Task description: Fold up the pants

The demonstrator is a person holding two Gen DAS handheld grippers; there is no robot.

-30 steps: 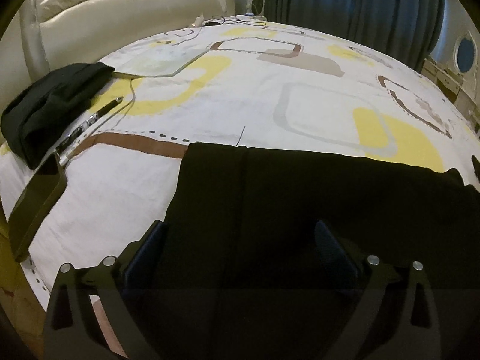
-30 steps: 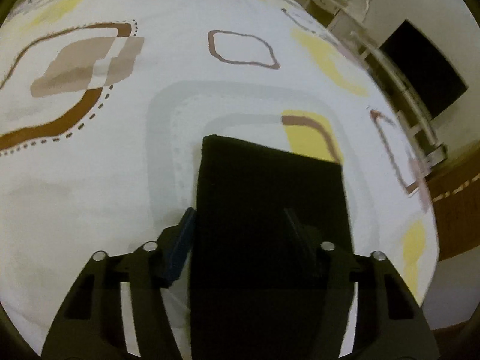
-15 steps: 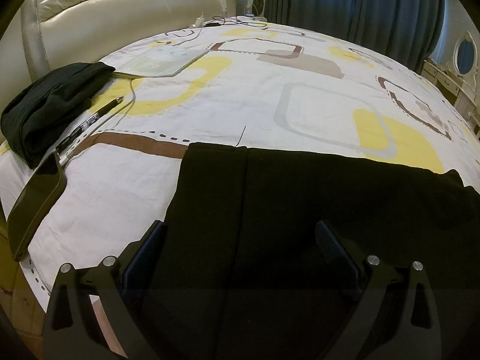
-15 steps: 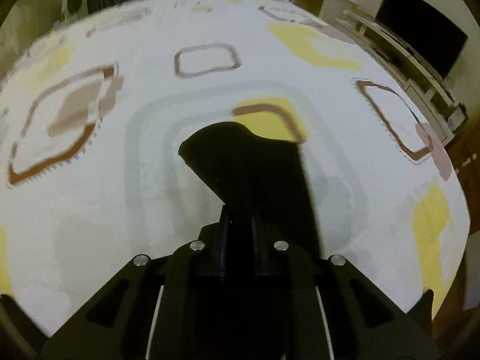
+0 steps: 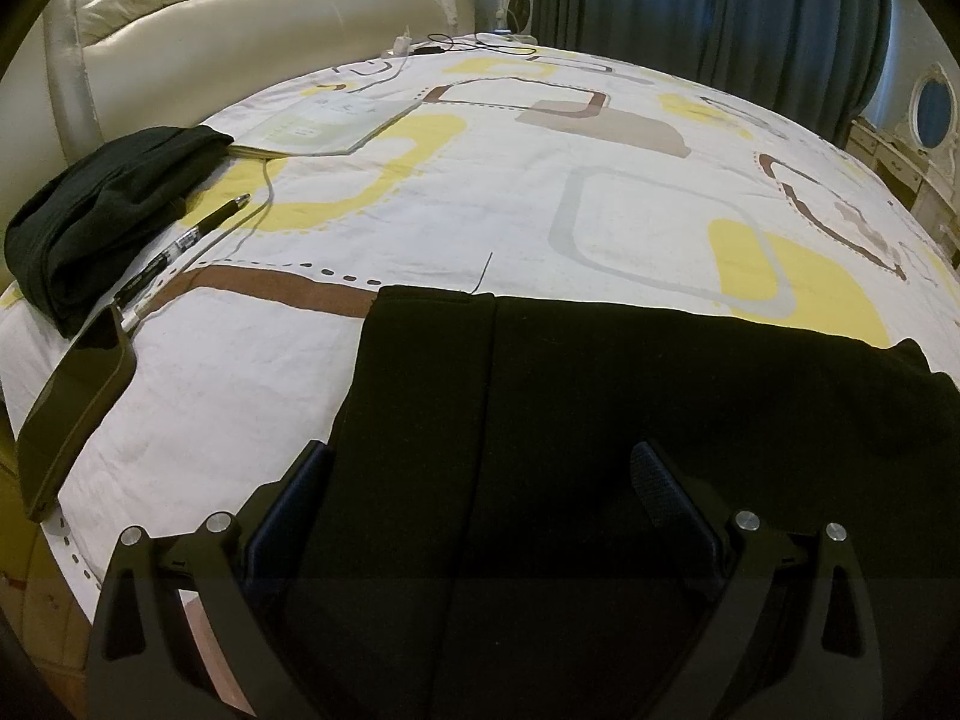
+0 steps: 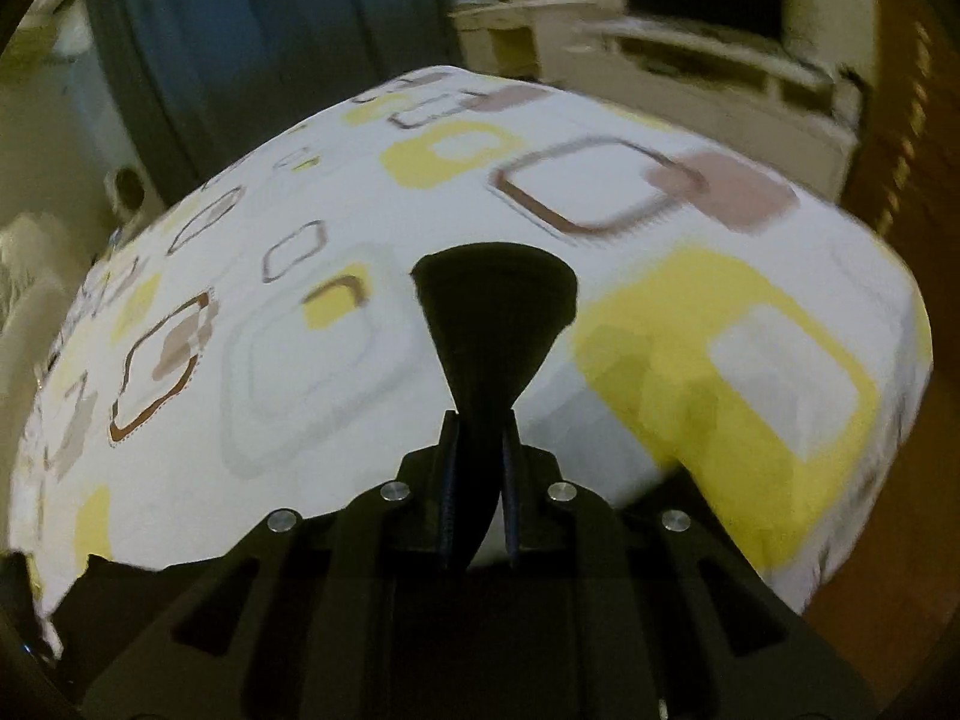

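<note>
Black pants (image 5: pixel 600 408) lie flat across the near part of the bed, their waist end at the left. My left gripper (image 5: pixel 480 480) hovers open over that end, one finger (image 5: pixel 300 480) off the cloth's left edge, the other finger (image 5: pixel 660 486) above the cloth. In the right wrist view my right gripper (image 6: pixel 478 420) is shut on the pants' leg end (image 6: pixel 495 294), which fans out beyond the pads and hangs lifted above the bedspread (image 6: pixel 300 360).
A second dark garment (image 5: pixel 102 210) lies bunched at the far left, beside a pen (image 5: pixel 186 240), a phone (image 5: pixel 72 402), a booklet (image 5: pixel 324 123) and a cable. A padded headboard (image 5: pixel 240 12) and dark curtains (image 5: pixel 720 6) stand behind. White furniture (image 6: pixel 690 60) lines the bed's foot.
My right gripper closed on the pants' leg end, lifted it off the bed and swung it sideways while rolling. The left gripper stayed still and open.
</note>
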